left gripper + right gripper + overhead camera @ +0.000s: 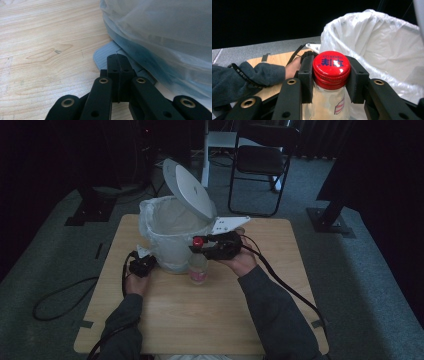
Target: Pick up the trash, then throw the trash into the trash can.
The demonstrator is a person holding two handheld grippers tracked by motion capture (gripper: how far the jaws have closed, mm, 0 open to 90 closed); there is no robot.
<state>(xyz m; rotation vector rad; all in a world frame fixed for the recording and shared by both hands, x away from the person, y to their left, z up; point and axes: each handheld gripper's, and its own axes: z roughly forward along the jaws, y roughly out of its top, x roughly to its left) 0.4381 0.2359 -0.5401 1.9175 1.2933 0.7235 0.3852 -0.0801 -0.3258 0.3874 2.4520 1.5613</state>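
Mid-disposal at a wooden table [165, 320]: right gripper [198, 244] clenched on the neck of a clear plastic bottle [198, 268] just under its red cap [331, 65], bottle upright beside the lined bin [170, 237], lid [189, 187] tipped open. Left gripper [117, 60] clenched empty, pressed onto the bin's pedal [103, 55]. Next, by the look of it: lifting the bottle over the rim, then letting go.

A dim lab or studio set up for recording: a small wooden tabletop [200, 320] stands on grey carpet [360, 285], with black stand bases [330, 222] flanking the tabletop, a folding chair [260, 162] behind it and dark curtains beyond.
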